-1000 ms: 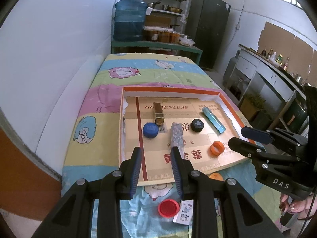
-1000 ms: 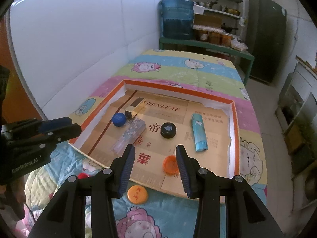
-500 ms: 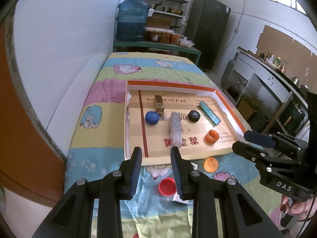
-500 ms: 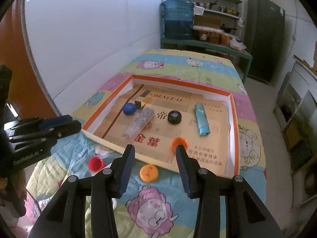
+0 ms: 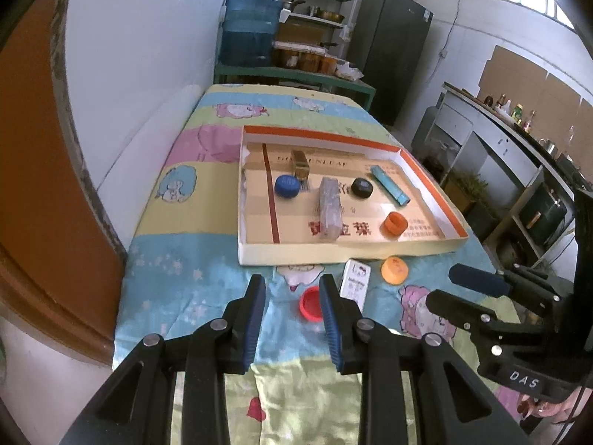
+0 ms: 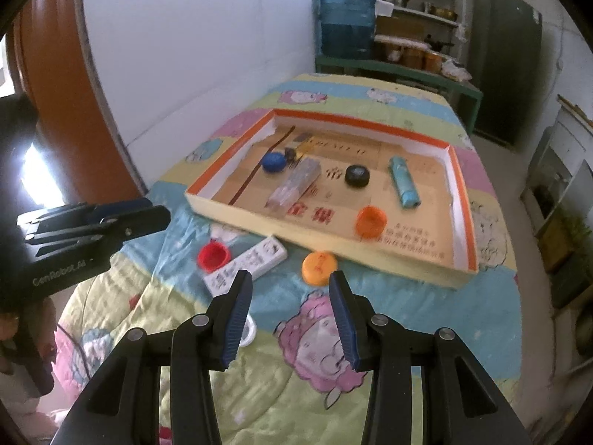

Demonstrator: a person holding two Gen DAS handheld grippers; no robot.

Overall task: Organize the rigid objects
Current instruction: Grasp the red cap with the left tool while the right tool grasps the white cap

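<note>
Cartoon-print bedding (image 5: 207,259) carries a cardboard tray (image 5: 333,256) at twelve o'clock already holding six items, while a red cap (image 5: 310,302), orange cap (image 5: 394,269) and white box (image 5: 355,282) remain outside below both empty, part-open grippers, left gripper (image 5: 291,315) and right gripper (image 6: 291,315).

"DAS" on right gripper (image 5: 459,289), "GenRobot.AI" on left gripper (image 6: 155,213)

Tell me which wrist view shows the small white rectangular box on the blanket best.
The right wrist view: the small white rectangular box lies almost fully exposed on the blanket beside the red bottle cap, its printed top visible, with only one end hidden by a finger. The left wrist view shows the box foreshortened, its near end cut off by a finger.
</note>
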